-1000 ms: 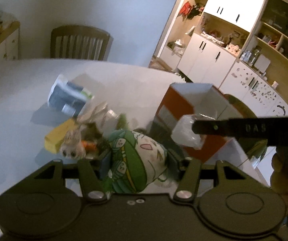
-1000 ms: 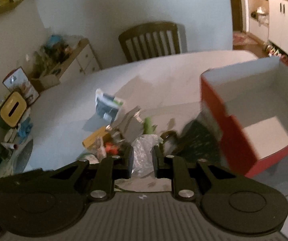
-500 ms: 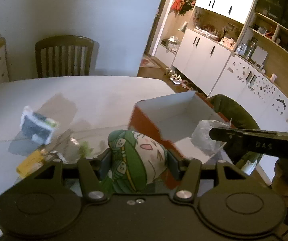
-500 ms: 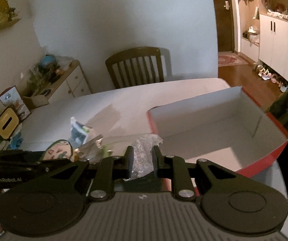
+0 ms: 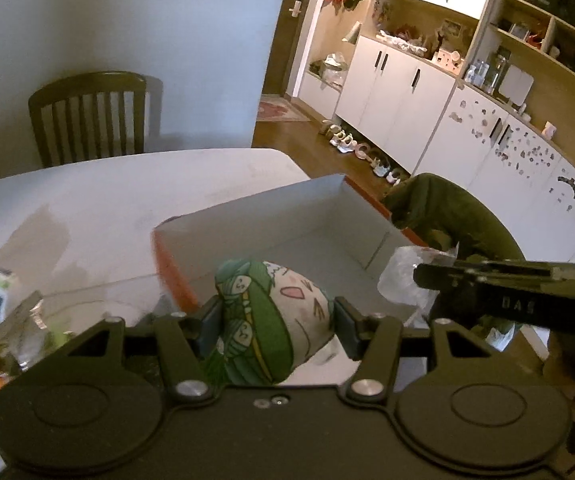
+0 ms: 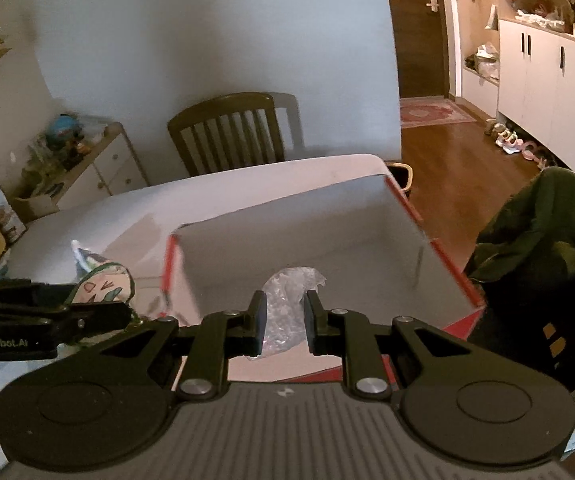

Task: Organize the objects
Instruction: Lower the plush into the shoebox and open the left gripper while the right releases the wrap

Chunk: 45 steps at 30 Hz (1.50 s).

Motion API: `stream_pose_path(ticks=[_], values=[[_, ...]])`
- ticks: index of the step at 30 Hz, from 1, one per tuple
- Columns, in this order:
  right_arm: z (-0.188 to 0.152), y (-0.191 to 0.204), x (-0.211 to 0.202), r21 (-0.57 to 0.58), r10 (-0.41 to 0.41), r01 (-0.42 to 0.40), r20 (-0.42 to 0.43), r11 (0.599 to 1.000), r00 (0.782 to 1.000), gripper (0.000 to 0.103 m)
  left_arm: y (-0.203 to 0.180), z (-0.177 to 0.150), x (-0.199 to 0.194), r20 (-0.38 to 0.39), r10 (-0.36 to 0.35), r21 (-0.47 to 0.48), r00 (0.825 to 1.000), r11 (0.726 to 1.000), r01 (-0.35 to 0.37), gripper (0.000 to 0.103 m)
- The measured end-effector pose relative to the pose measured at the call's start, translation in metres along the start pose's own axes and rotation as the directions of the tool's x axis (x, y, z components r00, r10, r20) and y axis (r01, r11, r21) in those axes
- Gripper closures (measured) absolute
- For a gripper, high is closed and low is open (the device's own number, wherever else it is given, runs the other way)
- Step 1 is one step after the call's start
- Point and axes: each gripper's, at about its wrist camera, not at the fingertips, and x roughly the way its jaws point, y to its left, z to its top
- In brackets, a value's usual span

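Right now the left gripper (image 5: 273, 318) clamps a soft green-and-white cartoon-print pouch (image 5: 271, 320) and the right gripper (image 6: 285, 318) pinches a crumpled clear plastic bag (image 6: 287, 300), both above the open red cardboard box with a white inside (image 6: 451, 268). Released too near the red near wall, the pouch could catch the rim and tumble onto the white table (image 5: 127, 192); the light bag may cling to a pad.

A: The pouch (image 5: 271, 320)?
B: Green, white, printed with cartoon faces.
A: The box (image 6: 453, 272)?
B: Red outside, white inside. The bag (image 6: 287, 304) is clear; the table (image 5: 107, 200) white.
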Motion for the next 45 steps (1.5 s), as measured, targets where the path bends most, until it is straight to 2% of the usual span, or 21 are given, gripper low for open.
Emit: stream_pose_path(ticks=[5, 12, 16, 20, 23, 29, 39, 45], values=[[0.007, -0.027, 0.011, -0.023, -0.018, 0.018, -0.003, 1.000, 1.000, 0.084, -0.012, 0.018, 0.033, -0.040, 0.005, -0.055, 0.999, 0.998, -0.007, 0.046], [0.012, -0.047, 0.038, -0.069, -0.034, 0.031, -0.041, 0.997, 0.999, 0.084, -0.036, 0.035, 0.081, -0.079, 0.066, 0.002, 0.995, 0.998, -0.066, 0.046], [0.015, -0.055, 0.056, -0.090, -0.046, 0.039, -0.074, 0.995, 0.996, 0.084, -0.037, 0.041, 0.111, -0.132, 0.028, -0.020, 0.991, 0.999, -0.031, 0.046], [0.019, -0.060, 0.075, -0.115, -0.036, 0.021, -0.132, 0.993, 0.991, 0.084, -0.038, 0.047, 0.138, -0.169, 0.042, -0.011, 0.985, 0.999, -0.045, 0.046], [0.021, -0.057, 0.093, -0.151, -0.022, -0.011, -0.216, 0.988, 0.976, 0.084, -0.037, 0.051, 0.155, -0.189, 0.051, -0.012, 0.981, 0.998, -0.054, 0.046], [0.018, -0.052, 0.117, -0.210, -0.045, -0.015, -0.277, 0.978, 0.960, 0.084, -0.042, 0.053, 0.183, -0.222, 0.070, 0.030, 0.973, 0.997, -0.065, 0.046], [0.012, -0.052, 0.138, -0.221, -0.066, -0.015, -0.354, 0.975, 0.933, 0.084, -0.039, 0.051, 0.221, -0.322, 0.066, 0.035, 0.944, 0.998, -0.058, 0.045], [0.013, -0.051, 0.140, -0.219, -0.064, -0.019, -0.365, 0.976, 0.929, 0.084, -0.031, 0.044, 0.232, -0.389, 0.073, 0.023, 0.918, 0.997, -0.070, 0.043]])
